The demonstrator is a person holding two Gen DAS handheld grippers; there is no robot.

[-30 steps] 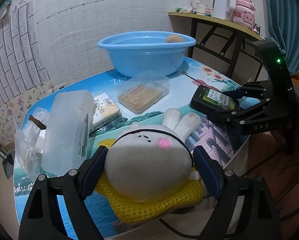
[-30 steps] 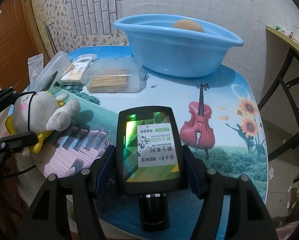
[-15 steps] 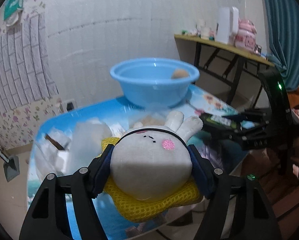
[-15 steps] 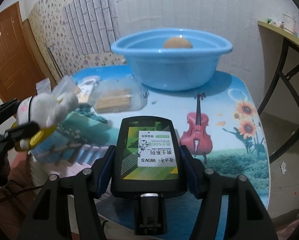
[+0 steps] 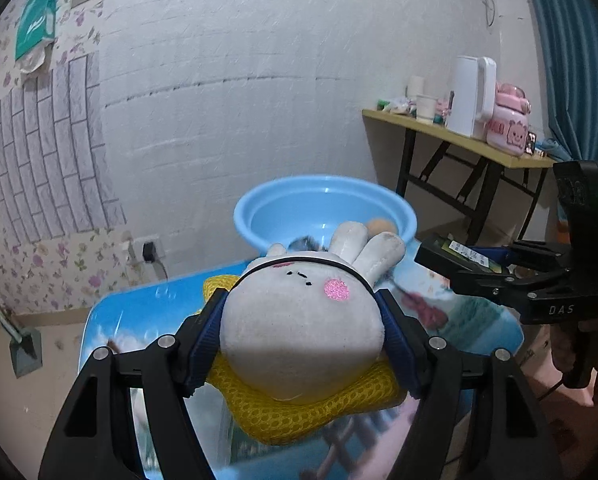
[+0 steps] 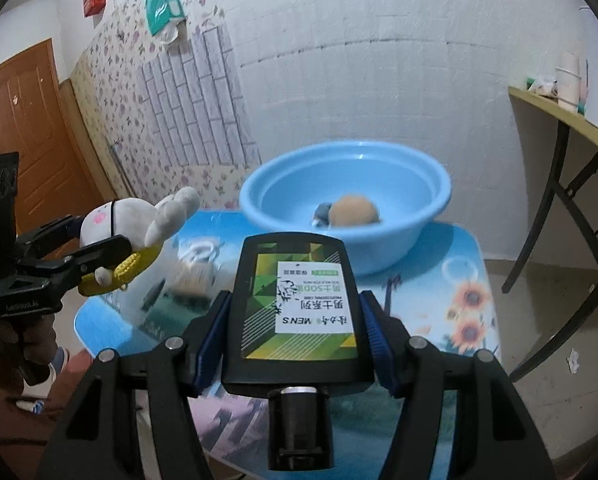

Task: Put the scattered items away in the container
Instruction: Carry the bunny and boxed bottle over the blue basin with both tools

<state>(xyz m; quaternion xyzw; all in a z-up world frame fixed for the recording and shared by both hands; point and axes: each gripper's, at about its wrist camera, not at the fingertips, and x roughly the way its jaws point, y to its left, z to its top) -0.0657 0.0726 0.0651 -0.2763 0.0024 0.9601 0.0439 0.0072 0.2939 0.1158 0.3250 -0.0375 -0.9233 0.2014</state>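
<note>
A white plush bunny point(image 5: 299, 332) in a yellow knit garment sits between the blue pads of my left gripper point(image 5: 301, 300), which is shut on its head and holds it above the table. In the right wrist view the bunny point(image 6: 115, 216) hangs at the left in that gripper point(image 6: 95, 236). My right gripper point(image 6: 295, 300) is shut on a flat black bottle point(image 6: 295, 272) with a green label, cap toward the camera. The blue basin point(image 6: 435, 200) stands at the table's far end. It holds a round orange-brown thing point(image 6: 355, 210) and a small grey thing point(image 6: 322, 214).
The picture-printed table point(image 6: 459, 260) carries a blurred clear box point(image 6: 191, 276) of sticks below the bunny. A wooden side table point(image 5: 459, 140) with a white kettle point(image 5: 471, 96) and cups stands at the right wall. A brown door point(image 6: 19, 140) is far left.
Both grippers have risen off the table with the bunny and the bottle held. Both views have tilted upward, so the basin sits lower in the frame and its inside shows.
</note>
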